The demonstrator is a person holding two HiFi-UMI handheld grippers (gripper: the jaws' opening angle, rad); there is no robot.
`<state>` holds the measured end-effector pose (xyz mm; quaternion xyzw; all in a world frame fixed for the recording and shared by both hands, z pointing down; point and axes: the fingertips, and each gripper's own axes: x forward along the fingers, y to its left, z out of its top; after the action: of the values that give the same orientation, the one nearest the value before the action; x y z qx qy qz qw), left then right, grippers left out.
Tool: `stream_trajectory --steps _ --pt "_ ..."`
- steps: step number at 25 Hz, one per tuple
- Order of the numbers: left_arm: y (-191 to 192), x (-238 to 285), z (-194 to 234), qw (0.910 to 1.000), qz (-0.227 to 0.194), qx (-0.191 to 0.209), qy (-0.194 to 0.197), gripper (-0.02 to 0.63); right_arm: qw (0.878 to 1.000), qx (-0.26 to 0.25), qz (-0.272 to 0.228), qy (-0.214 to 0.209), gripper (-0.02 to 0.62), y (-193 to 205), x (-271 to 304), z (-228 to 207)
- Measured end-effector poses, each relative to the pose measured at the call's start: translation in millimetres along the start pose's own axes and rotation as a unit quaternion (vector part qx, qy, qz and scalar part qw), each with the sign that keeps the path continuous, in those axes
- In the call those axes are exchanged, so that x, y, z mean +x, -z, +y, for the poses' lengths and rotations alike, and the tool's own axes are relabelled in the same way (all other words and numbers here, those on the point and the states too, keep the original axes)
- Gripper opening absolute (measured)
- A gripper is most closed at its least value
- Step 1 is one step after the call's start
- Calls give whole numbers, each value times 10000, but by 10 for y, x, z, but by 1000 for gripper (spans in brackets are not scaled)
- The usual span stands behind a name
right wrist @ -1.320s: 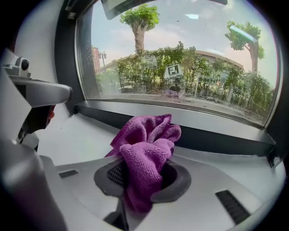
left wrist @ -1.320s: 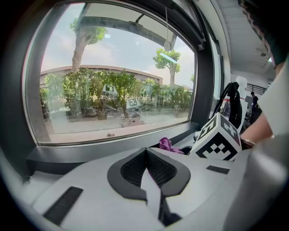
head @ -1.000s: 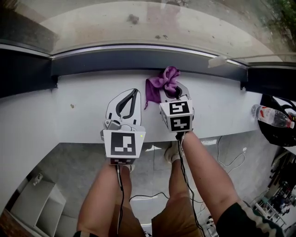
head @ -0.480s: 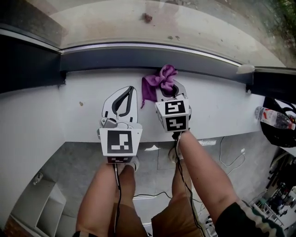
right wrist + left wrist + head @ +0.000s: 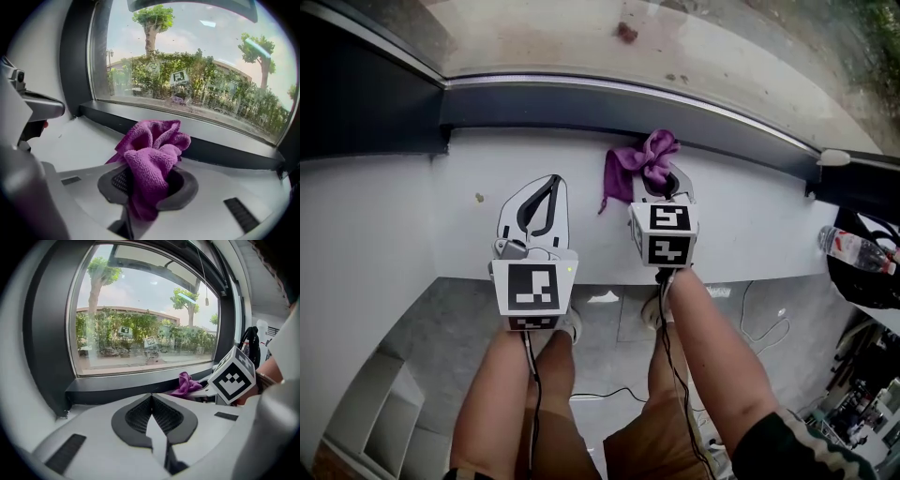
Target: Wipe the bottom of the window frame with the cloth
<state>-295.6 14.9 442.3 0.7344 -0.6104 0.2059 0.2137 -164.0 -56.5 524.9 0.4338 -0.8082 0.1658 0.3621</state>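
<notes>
A purple cloth (image 5: pixel 637 161) is bunched between the jaws of my right gripper (image 5: pixel 664 180), which is shut on it over the white sill. In the right gripper view the cloth (image 5: pixel 151 158) fills the jaws and hangs toward the dark bottom rail of the window frame (image 5: pixel 220 151). That rail (image 5: pixel 581 105) runs across the head view just beyond the cloth. My left gripper (image 5: pixel 546 187) rests on the sill to the left, jaws shut with nothing between them. From the left gripper view the cloth (image 5: pixel 186 383) shows at the right beside the right gripper's marker cube (image 5: pixel 233 377).
The white sill (image 5: pixel 403 234) stretches wide on both sides. A plastic bottle (image 5: pixel 855 247) lies at the far right next to a dark bag (image 5: pixel 862 281). Cables (image 5: pixel 609 394) trail on the grey floor below, by the person's legs.
The view has shifted slightly; the right gripper with the cloth sits a little further right along the sill. The left gripper keeps its place beside it.
</notes>
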Motion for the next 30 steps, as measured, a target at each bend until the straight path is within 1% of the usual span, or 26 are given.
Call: stream_trajectory --steps 3,5,16,25,30 --pt "14 -42 76 10000 -4 -33 -39 8 9999 -73 39 75 112 5 -2 41" --pt "24 -51 118 10000 16 -38 -49 9 9999 -116 42 46 112 -9 7 91" --pt "146 -150 363 9997 44 -177 -183 9 9984 -359 28 -436 112 -140 122 715" --pt "287 -362 835 9976 49 -389 -564 9 9916 -851 -83 -972 112 -357 273 1394" --pt "378 -524 1053 9957 123 -434 -808 8 9859 -1075 -145 -1271 112 -474 313 1749"
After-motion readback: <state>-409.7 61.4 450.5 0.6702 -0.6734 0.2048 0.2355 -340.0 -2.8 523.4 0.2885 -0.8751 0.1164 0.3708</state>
